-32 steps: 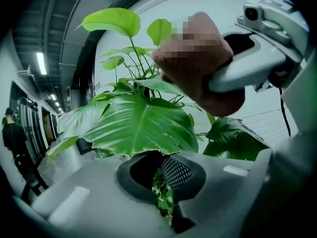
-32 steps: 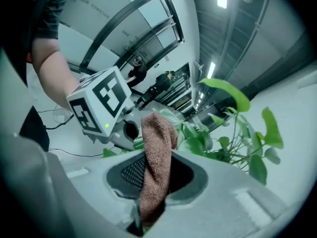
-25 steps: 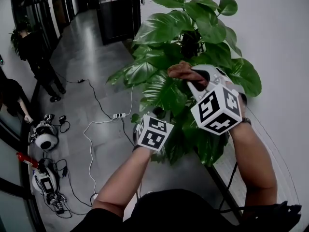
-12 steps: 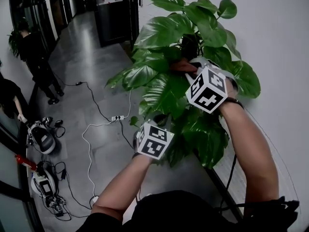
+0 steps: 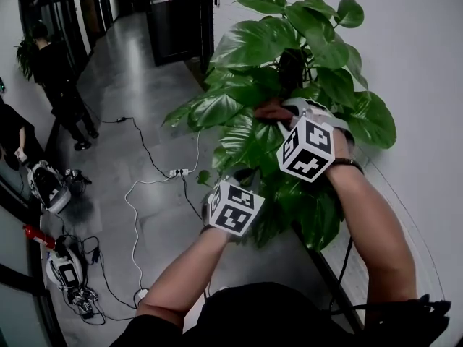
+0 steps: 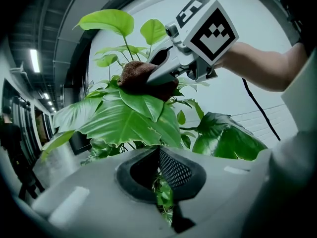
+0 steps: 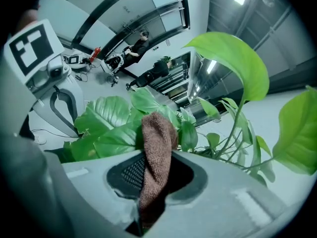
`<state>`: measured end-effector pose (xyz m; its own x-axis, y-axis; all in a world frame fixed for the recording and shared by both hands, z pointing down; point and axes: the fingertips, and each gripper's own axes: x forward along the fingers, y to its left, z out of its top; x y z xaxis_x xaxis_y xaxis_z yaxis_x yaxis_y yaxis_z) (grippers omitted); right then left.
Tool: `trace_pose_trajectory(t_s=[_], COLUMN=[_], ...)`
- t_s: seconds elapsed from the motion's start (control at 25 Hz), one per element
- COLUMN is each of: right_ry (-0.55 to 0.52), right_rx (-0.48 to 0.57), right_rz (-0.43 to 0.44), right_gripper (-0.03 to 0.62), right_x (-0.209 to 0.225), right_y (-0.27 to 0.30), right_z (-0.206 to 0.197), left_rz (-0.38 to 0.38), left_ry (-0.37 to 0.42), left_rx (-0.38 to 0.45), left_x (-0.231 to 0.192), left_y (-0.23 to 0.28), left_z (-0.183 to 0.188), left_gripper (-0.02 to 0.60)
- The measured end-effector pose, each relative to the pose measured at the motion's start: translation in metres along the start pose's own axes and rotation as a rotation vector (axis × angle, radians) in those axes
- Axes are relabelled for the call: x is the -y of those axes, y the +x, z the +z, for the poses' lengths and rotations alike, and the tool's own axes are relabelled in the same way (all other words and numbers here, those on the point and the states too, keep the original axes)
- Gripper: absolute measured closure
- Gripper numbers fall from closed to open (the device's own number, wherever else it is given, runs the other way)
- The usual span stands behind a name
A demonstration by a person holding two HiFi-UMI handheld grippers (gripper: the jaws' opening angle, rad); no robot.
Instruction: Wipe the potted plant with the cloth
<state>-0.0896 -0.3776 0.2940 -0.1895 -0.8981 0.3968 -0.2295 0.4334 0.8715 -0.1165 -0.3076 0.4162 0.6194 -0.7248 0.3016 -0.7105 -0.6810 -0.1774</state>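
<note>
Corridor floor (image 5: pixel 137 121) and white wall (image 5: pixel 419 63): the setting. A person (image 5: pixel 54 71) stands well apart down the corridor, and cables (image 5: pixel 134 201) trail over the floor.

Potted plant (image 5: pixel 289 56): it stands against the wall, directly ahead of both grippers. Its pot is hidden by foliage in every view.

Broad leaf (image 6: pixel 124 120): the blade being wiped, mid-height in the plant. From the left gripper view its long axis appears to run from under the cloth down and outward, towards the corridor side.

Right gripper (image 7: pixel 148 182): the higher and farther of the two, reaching into the foliage. Its jaws are clamped on the brown cloth (image 7: pixel 157 148), whose free end bulges forward and presses on the upper face of the broad leaf.

Left gripper (image 6: pixel 161 175): lower and nearer the person, beneath the broad leaf. Its jaws are drawn almost together; small foliage shows in the narrow slit, and whether it is pinched or merely lies beyond is unclear.

Governing relation: the leaf lies between the cloth above and the left gripper below. The next stroke probably follows the blade's long axis, and the right gripper alone can make it.
</note>
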Motion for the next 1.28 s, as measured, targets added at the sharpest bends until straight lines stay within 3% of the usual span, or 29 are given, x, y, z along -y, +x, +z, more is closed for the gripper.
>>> trace_pose_trajectory(t_s=[1.28], right_ry=[-0.019], right_rx=[-0.001], right_rz=[0.088], right_gripper=[0.53], right_x=[-0.083], right_y=[-0.004], right_z=[-0.004], left_rz=[-0.01], left_ry=[0.011], left_rx=[0.015], left_x=[-0.004], left_y=[-0.002], left_z=[0.004], left_gripper=[0.565])
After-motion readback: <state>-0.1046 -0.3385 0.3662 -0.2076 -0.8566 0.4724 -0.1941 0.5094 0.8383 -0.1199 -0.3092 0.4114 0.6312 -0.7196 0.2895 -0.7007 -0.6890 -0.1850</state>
